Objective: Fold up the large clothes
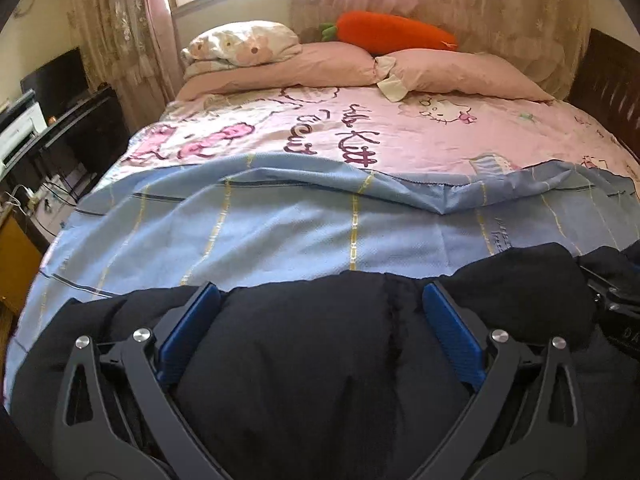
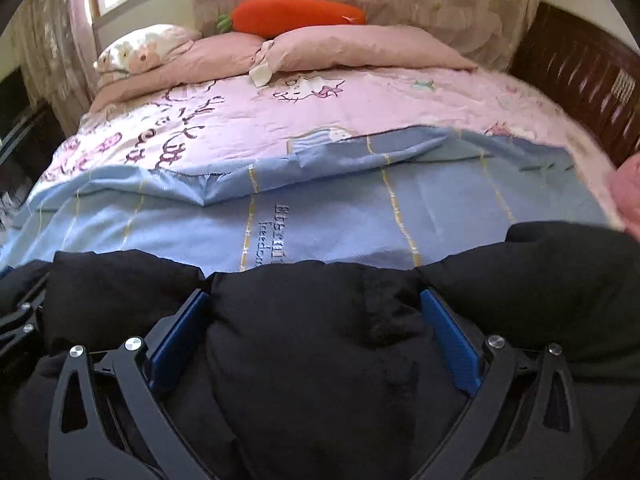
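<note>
The black coat lies bunched at the bed's near edge, on a blue blanket. The left tongs stand wide apart, a puffy fold bulging between them. The right tongs stand likewise. At 12 o'clock, pillows carry a plush carrot.

Both claws spread wide.

Jacket lies on the blanket at the bed's near end — pillows behind, carrot toy seemingly atop them.
</note>
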The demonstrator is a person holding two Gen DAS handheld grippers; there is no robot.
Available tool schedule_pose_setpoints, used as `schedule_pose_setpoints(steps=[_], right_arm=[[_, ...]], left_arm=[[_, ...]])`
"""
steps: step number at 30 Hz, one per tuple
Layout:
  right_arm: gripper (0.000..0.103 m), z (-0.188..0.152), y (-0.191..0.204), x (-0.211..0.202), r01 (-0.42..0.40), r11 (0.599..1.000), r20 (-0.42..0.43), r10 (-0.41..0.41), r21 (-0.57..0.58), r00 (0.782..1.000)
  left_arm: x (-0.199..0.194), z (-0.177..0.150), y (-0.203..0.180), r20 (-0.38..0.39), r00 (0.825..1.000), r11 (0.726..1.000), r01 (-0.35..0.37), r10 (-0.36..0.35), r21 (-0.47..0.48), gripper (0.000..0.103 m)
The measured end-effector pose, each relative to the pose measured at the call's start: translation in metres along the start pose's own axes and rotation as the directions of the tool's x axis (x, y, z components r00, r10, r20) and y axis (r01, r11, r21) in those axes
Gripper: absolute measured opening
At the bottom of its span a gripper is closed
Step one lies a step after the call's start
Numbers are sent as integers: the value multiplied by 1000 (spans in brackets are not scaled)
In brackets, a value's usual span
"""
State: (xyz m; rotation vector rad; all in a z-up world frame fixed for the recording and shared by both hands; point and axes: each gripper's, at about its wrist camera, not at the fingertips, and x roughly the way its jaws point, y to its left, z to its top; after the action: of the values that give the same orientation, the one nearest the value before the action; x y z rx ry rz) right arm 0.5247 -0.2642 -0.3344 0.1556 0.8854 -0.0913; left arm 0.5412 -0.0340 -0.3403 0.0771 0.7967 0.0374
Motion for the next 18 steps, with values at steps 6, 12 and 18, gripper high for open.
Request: schedule_pose_setpoints(steps=[6, 12, 18], right_arm=[[102, 0, -6, 8, -56, 998, -11, 57, 41, 998], [102, 7, 14, -56, 39, 997, 1, -39, -61, 999], [102, -19, 31, -95, -19, 997, 113, 27, -79, 993]], left_arm=[[9, -6, 1, -13, 1000, 1000, 21, -22, -23, 101], [-51, 13, -2, 18, 999, 998, -29, 28, 63, 101], [-105, -6, -9, 46, 983, 983, 178, -176, -36, 101]])
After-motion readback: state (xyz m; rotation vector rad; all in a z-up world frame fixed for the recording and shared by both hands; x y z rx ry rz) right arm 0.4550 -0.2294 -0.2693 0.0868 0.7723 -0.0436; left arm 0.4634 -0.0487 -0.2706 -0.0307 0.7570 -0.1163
